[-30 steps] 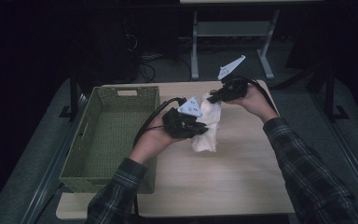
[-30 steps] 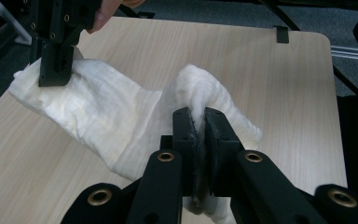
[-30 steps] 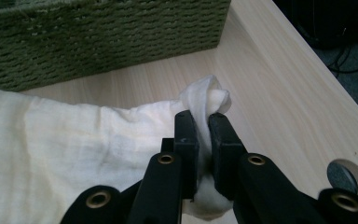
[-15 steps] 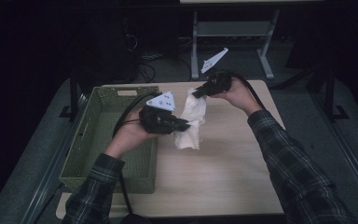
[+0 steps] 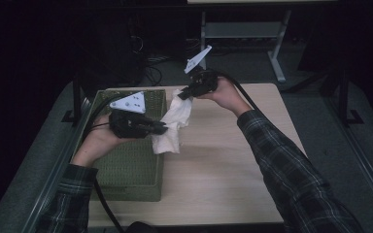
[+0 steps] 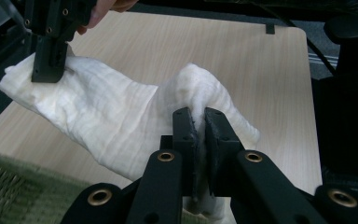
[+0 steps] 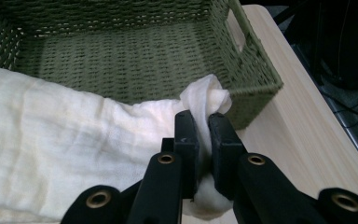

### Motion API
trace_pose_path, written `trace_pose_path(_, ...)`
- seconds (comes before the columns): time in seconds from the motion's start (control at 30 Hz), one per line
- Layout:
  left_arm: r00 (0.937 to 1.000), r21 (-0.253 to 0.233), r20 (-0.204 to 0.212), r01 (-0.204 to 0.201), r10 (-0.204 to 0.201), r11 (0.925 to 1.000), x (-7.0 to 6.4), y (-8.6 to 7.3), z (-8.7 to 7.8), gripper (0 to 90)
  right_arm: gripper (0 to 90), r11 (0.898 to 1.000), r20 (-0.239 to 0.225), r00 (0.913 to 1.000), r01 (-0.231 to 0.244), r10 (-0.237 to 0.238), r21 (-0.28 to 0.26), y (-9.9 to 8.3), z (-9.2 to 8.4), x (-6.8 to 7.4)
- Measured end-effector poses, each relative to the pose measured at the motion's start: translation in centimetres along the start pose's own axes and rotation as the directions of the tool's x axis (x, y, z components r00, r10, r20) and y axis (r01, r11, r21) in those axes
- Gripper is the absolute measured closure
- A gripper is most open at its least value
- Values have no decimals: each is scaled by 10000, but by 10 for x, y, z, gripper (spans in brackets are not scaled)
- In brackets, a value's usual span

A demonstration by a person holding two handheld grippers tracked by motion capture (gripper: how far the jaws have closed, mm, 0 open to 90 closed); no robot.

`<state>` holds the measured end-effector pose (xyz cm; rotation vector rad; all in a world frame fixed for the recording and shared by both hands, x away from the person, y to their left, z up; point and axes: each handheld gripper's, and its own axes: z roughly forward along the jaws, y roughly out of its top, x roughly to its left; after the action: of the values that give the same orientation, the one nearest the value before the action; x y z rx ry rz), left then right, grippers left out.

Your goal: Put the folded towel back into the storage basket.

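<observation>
A cream cloth (image 5: 173, 124) hangs in the air between my two grippers, by the right wall of a green woven basket (image 5: 108, 176). My left gripper (image 5: 163, 129) is shut on one fold of the cloth (image 6: 121, 121), over the basket's right side. My right gripper (image 5: 181, 95) pinches the cloth's upper corner, higher and farther back. In the right gripper view the gripper (image 7: 204, 122) clamps a cloth (image 7: 65, 140) corner, with the empty basket (image 7: 121, 56) behind it. The left gripper view has its own jaws (image 6: 199, 119) closed on the fold, and the other gripper (image 6: 49, 65) holds the far corner.
The basket sits on the left part of a light wooden table (image 5: 233, 160). A person's plaid sleeves (image 5: 291, 170) come in from the bottom. Cables (image 5: 102, 204) trail from both grippers. A desk frame (image 5: 272, 43) stands on the dark floor behind the table.
Both grippers have carried the cloth left and up, from the table's middle to the basket's right wall. The cloth now hangs partly over the basket's edge.
</observation>
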<state>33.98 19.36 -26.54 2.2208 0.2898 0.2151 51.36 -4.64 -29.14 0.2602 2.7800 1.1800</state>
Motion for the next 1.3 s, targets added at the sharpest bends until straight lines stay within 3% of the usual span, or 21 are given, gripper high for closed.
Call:
trace_pose_path(0.3, 9991, 143, -405, 108, -102, 9998, -3, -20, -21, 835, 835, 9993, -163, 9992, 375, -375, -4, 36, 33, 12)
trace_pose_path(0.53, 9972, 145, -562, 498, -489, 9987, -2, -40, -36, 835, 835, 9959, -313, 9956, 886, -880, 180, 64, 63, 29)
trace_pose_path(0.87, 9950, 413, -600, 820, -795, 9958, 2, -60, -37, 834, 835, 9967, -444, 9961, 773, -762, 240, 63, 83, 31)
trace_pose_path(1.3, 9959, 772, -212, 894, -880, 9930, 2, -67, -24, 827, 834, 9967, -476, 9960, 764, -751, 271, 56, 92, 33)
